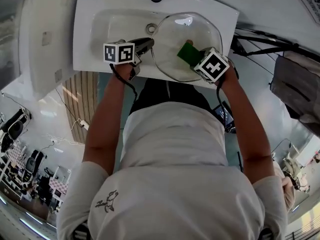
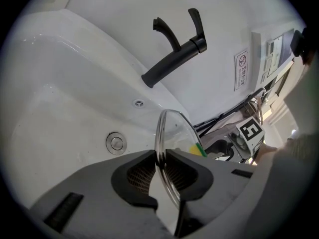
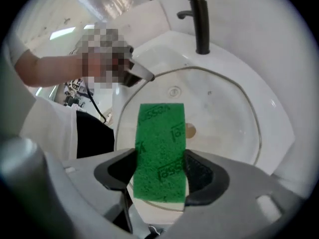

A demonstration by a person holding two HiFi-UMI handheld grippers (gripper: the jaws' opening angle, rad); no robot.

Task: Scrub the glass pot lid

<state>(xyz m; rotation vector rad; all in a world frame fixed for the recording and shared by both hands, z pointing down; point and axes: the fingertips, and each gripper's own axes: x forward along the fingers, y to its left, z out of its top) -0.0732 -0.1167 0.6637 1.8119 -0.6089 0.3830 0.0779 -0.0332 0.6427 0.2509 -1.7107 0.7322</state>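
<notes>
Glass pot lid (image 1: 172,34) over the white sink (image 1: 95,34), face tilted up toward the person, left hand-held gripper (image 1: 146,45) clamped on its left rim, right hand-held gripper (image 1: 194,56) gripping a green sponge (image 1: 186,50), long axis pointing far, on the glass.

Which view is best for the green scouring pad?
Right gripper view: the scouring pad fills the centre, clamped between the jaws. Head view shows a small green patch against the glass lid; left gripper view only a sliver.
</notes>
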